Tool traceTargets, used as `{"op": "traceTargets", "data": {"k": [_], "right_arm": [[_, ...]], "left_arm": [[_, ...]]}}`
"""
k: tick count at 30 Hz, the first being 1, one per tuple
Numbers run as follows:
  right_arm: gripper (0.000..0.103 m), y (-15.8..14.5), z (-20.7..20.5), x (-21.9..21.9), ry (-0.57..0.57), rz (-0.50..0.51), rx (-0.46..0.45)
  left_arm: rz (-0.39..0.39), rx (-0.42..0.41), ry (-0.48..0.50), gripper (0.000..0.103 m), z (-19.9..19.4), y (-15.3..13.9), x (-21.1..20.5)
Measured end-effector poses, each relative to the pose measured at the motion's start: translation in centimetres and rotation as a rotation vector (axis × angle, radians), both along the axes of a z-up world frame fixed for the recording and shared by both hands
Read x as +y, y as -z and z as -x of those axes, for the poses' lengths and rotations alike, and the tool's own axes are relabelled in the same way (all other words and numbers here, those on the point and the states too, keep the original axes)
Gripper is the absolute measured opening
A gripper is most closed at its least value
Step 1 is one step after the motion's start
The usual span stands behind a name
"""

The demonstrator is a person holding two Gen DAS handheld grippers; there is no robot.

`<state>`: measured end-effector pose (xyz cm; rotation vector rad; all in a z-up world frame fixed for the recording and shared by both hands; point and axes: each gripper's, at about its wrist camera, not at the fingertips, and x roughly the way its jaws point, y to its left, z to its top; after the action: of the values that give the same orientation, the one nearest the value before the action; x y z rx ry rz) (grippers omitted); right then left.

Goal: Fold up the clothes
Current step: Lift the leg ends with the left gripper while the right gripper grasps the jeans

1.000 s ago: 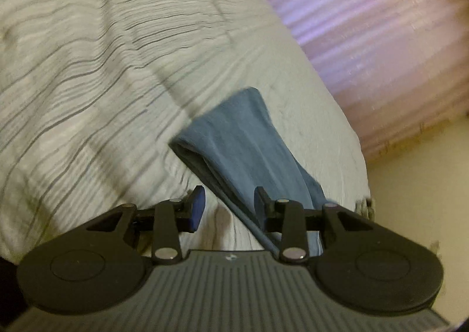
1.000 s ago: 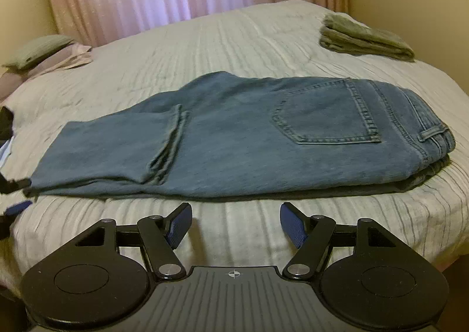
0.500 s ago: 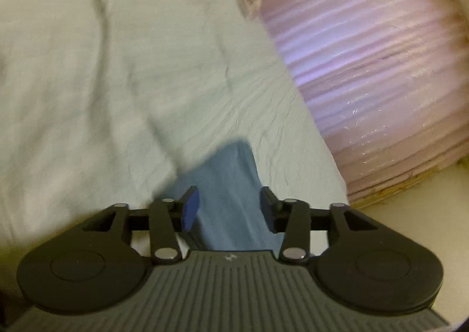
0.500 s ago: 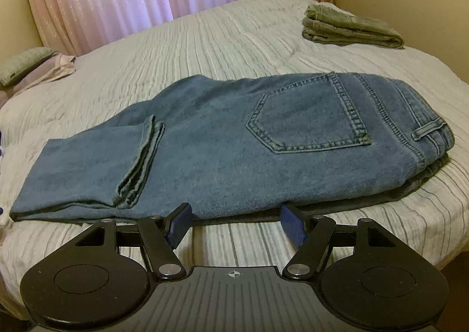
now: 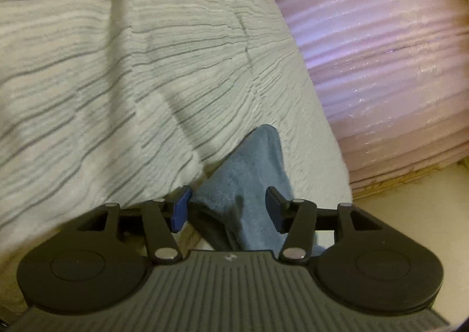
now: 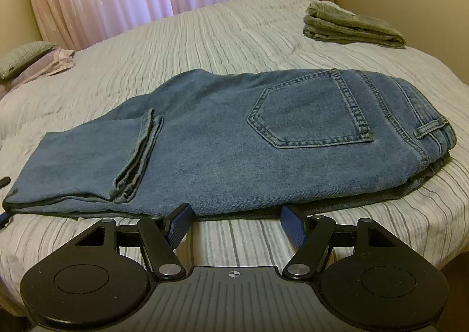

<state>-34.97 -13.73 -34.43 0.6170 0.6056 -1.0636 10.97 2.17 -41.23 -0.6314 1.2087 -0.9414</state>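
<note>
Since the earlier frames we have brought both wide-open tools up to the half-folded jeans [image 6: 234, 138] on the bed [image 6: 234, 39], left gripper [image 5: 228, 209] straddling the folded end, right gripper [image 6: 234, 223] at the near edge, likely for the next fold

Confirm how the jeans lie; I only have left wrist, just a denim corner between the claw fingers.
Observer: The jeans lie flat across the bed, legs folded back once, back pocket up.
Operator: Right claw on them?
Observer: No. The right claw is open at the denim's near edge, gripping nothing.
Operator: Anything else on the bed?
Observer: A folded grey-green garment sits beyond the waistband end.
</note>
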Motion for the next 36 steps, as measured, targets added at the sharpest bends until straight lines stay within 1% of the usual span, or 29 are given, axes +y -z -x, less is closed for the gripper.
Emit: {"op": "traceTargets", "data": {"k": [1,2,3,5,8,10,11,12,13,15,16,17,18,20,21,23,27,29,32,34,36], "right_arm": [[0.070,0.0,0.0,-0.1,0.001,0.000,0.000],[0.070,0.1,-0.1,-0.1,0.001,0.000,0.003],[0.070,0.1,-0.2,-0.1,0.001,0.000,0.006],[0.070,0.1,-0.3,-0.2,-0.001,0.000,0.009],[0.070,0.1,0.1,-0.2,-0.002,-0.001,-0.006],[0.070,0.1,0.4,-0.2,0.003,-0.001,-0.019],[0.070,0.1,0.5,-0.2,0.004,0.000,-0.023],[0.070,0.1,0.7,-0.2,0.006,0.000,-0.027],[0.070,0.1,0.8,-0.2,0.007,0.001,-0.031],[0.070,0.0,1.1,-0.3,0.005,0.001,-0.042],[0.070,-0.1,1.5,-0.3,0.009,0.006,-0.051],[0.070,-0.2,1.8,-0.4,0.014,0.010,-0.061],[0.070,-0.4,2.1,-0.4,0.018,0.014,-0.070],[0.070,-0.5,3.1,-0.6,0.038,0.022,-0.089],[0.070,-0.6,3.6,-0.8,0.053,0.027,-0.098],[0.070,-0.8,4.9,-1.0,0.087,0.041,-0.122],[0.070,-1.5,8.0,-1.4,0.169,0.081,-0.168],[0.070,-1.9,9.7,-1.6,0.215,0.099,-0.191],[0.070,-2.6,12.6,-1.9,0.293,0.121,-0.233],[0.070,-3.0,14.3,-2.0,0.345,0.133,-0.258],[0.070,-3.2,16.1,-2.0,0.400,0.141,-0.288]], "left_arm": [[0.005,-0.017,0.007,0.048,0.3,0.0,0.0],[0.008,-0.027,0.010,0.045,0.7,0.2,0.2],[0.014,-0.019,0.007,0.044,1.1,0.6,0.5],[0.039,0.012,-0.029,0.035,2.1,1.4,0.9],[0.071,0.035,-0.102,0.036,2.8,1.9,0.9],[0.097,0.050,-0.141,0.041,3.1,1.9,0.5],[0.116,0.051,-0.148,0.041,3.3,1.7,0.2],[0.131,0.047,-0.145,0.041,3.6,1.5,-0.2],[0.123,0.028,-0.126,0.041,3.8,1.3,-0.8],[0.083,-0.025,-0.076,0.041,4.3,1.1,-1.9],[0.056,-0.052,-0.062,0.034,4.4,1.1,-2.3],[0.023,-0.079,-0.057,0.018,4.5,1.0,-2.6],[-0.009,-0.106,-0.052,0.017,4.6,0.9,-2.9],[-0.026,-0.179,-0.030,0.013,4.9,-0.1,-3.3],[-0.035,-0.243,-0.007,0.012,5.3,-1.1,-3.7],[-0.041,-0.401,0.054,0.011,6.3,-3.7,-4.9],[0.012,-0.649,0.181,0.011,9.2,-9.3,-7.3],[0.076,-0.770,0.266,0.011,11.8,-12.4,-8.7],[0.201,-0.920,0.430,0.012,17.5,-16.5,-11.2],[0.292,-0.974,0.550,0.014,21.7,-18.1,-12.7],[0.376,-0.992,0.697,0.020,26.5,-18.6,-14.6]]}}
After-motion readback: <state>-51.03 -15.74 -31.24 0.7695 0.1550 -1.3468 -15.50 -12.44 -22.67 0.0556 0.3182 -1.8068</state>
